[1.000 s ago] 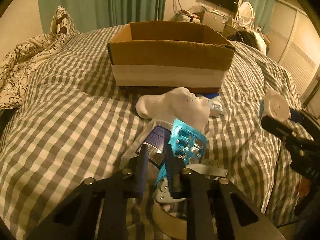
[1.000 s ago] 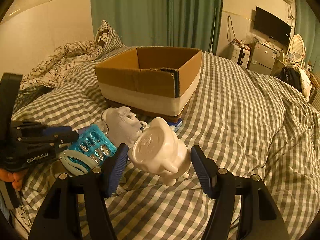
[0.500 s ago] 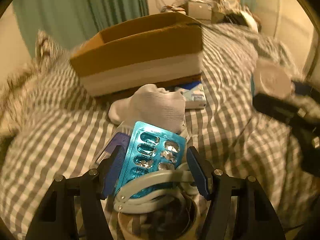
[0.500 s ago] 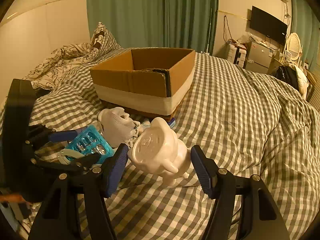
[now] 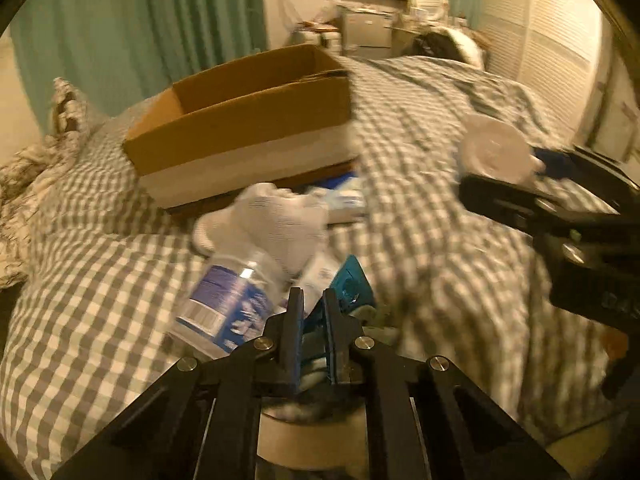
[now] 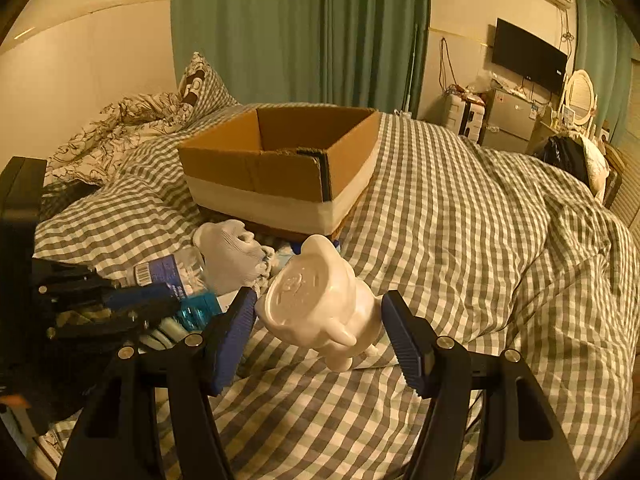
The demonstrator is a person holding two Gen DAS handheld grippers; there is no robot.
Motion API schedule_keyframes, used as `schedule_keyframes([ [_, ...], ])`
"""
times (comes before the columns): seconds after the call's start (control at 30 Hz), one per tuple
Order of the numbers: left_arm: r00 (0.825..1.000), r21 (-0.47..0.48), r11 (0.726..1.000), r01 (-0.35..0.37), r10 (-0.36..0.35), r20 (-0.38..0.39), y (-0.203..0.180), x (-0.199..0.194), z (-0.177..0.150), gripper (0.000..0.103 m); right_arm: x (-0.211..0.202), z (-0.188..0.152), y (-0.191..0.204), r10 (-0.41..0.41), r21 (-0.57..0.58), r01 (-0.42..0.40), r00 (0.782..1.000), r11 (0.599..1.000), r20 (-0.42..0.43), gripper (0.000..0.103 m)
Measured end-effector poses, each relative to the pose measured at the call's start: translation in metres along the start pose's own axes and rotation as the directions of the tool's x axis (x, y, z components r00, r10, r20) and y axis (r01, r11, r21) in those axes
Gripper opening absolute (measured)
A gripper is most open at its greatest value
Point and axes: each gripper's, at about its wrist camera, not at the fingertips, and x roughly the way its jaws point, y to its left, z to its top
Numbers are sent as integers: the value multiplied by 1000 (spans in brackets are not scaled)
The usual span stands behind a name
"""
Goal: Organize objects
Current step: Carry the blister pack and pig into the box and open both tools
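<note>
An open cardboard box (image 5: 240, 132) (image 6: 288, 168) sits on the checked bed. In front of it lie a white sock (image 5: 276, 220) (image 6: 230, 252), a clear bottle with a blue label (image 5: 228, 304) (image 6: 168, 274) and a teal blister pack (image 5: 352, 284) (image 6: 198, 312). My left gripper (image 5: 311, 308) is shut on the blister pack, edge-on between the fingers. My right gripper (image 6: 318, 316) is shut on a white ceramic figurine (image 6: 320, 308), held above the bed; it also shows at the right of the left wrist view (image 5: 494, 150).
A roll of tape (image 5: 312, 436) lies under my left gripper. A small white and blue packet (image 5: 344, 198) lies by the box's base. A floral duvet (image 6: 120, 136) is heaped at the left. Bare checked cover (image 6: 480, 240) stretches to the right.
My left gripper was open around the blister pack half a second ago and has closed on it. The right gripper has held the figurine steady.
</note>
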Motion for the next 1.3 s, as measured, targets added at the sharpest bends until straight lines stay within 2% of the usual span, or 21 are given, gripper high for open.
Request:
schedule_keyframes([
  [0.13, 1000, 77, 997, 24, -23, -17, -20, 2, 0, 11, -10, 1, 1, -7, -5, 8, 1000, 1000, 18, 64],
  [0.2, 1000, 124, 992, -10, 12, -12, -29, 5, -1, 13, -13, 1, -1, -12, -3, 12, 1000, 1000, 19, 64],
  [0.23, 1000, 142, 990, -21, 23, -15, -32, 8, 0, 17, -13, 0, -3, -14, -1, 14, 1000, 1000, 18, 64],
  [0.3, 999, 154, 988, -17, 24, -41, -34, 15, 1, 33, -14, -2, -7, -20, 7, 20, 1000, 1000, 14, 64],
  [0.33, 997, 165, 986, -14, 26, -68, -36, 21, 0, 47, -13, -3, -9, -22, 12, 22, 1000, 1000, 11, 64],
  [0.37, 997, 176, 984, -19, 32, -71, -35, 23, -1, 52, -13, -4, -11, -24, 17, 24, 1000, 1000, 9, 64],
  [0.43, 997, 200, 979, -30, 43, -62, -37, 24, -4, 52, -11, -6, -15, -24, 27, 24, 1000, 999, 5, 64],
  [0.5, 998, 196, 981, -13, 26, -65, -36, 26, -3, 49, -8, -7, -18, -25, 37, 25, 1000, 999, -3, 64],
  [0.57, 997, 177, 984, 9, 5, -76, -32, 28, 1, 29, -5, -8, -19, -24, 40, 24, 1000, 999, -12, 64],
  [0.6, 996, 166, 986, 26, -12, -84, -31, 28, 3, 27, -5, -8, -19, -22, 40, 23, 1000, 999, -14, 64],
  [0.67, 996, 149, 987, 54, -42, -83, -28, 25, 5, 17, -3, -9, -19, -21, 37, 22, 1000, 999, -18, 64],
  [0.77, 997, 148, 988, 32, -22, -68, -29, 18, 6, 12, -3, -9, -19, -22, 36, 23, 1000, 999, -18, 64],
  [1.03, 1000, 92, 996, 3, -4, 14, -11, -17, 23, 7, -13, -1, -12, -26, 19, 26, 1000, 999, 4, 64],
  [1.3, 991, 53, 997, -54, 47, 125, 16, -49, 70, 7, -26, 30, -2, 5, -14, -4, 998, 1000, 67, 64],
])
